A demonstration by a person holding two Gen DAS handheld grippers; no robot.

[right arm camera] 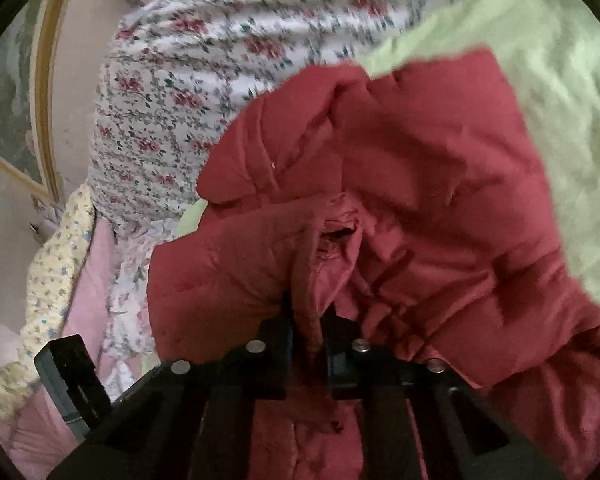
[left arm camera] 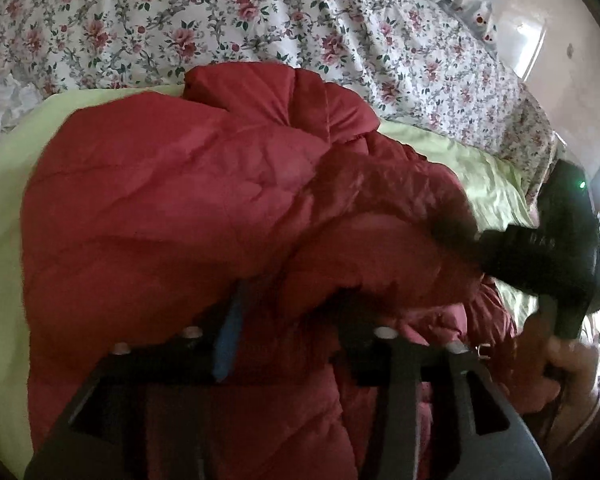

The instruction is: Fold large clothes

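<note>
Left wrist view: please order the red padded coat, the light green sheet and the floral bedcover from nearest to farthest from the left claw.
1. Red padded coat: directly at the left claw, between its fingers.
2. Light green sheet: under the coat, showing at both sides.
3. Floral bedcover: beyond, across the top.

Red padded jacket (left arm camera: 172,208), quilted, puffy, dull sheen. Lies bunched on pale green sheet (left arm camera: 8,216) spread over bed; not flat, not yet a neat fold. Upper layer humped and doubled over lower part; broad smooth panel at left in left wrist view, creased folds toward top. Right wrist view: one section folded across body, gathered cuff-like opening (right arm camera: 340,232) near middle, narrow hem strip (right arm camera: 306,280) running from it toward camera. Edges blurred; which part is sleeve or hood cannot tell.
</note>
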